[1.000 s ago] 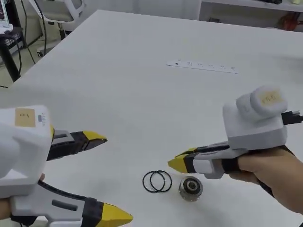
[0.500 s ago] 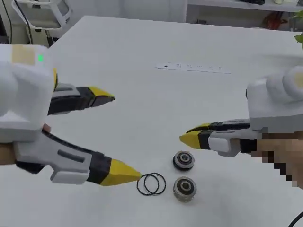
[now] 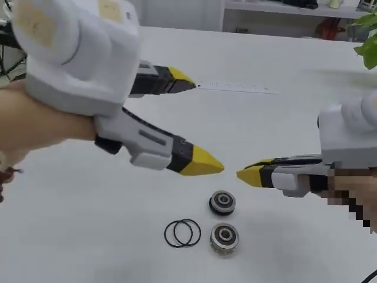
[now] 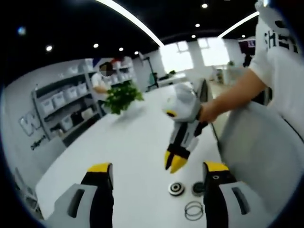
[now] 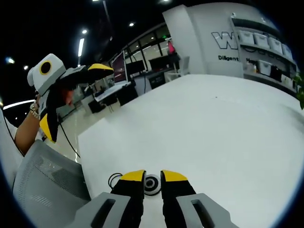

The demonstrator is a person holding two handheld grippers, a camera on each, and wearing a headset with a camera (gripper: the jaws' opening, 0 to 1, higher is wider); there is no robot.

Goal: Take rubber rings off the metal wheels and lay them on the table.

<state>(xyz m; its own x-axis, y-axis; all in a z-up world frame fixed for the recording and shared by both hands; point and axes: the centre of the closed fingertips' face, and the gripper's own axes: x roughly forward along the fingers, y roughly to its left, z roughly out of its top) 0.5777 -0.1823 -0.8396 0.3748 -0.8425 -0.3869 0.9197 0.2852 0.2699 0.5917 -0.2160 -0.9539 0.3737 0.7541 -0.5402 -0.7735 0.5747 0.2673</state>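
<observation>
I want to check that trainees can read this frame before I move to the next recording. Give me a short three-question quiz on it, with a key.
1. True or false: the two rubber rings lie overlapping on the table.
2. Which hand-held gripper has its jaws spread wide? A) left B) right C) both
3. Fill in: ___ wheels sit beside the rings.
Key: 1 true. 2 A: the left hand-held gripper is wide open, the right hand-held gripper is shut. 3 two.

Right tongs [image 5: 152, 175] together, wheel [image 5: 152, 185] just beyond
</observation>
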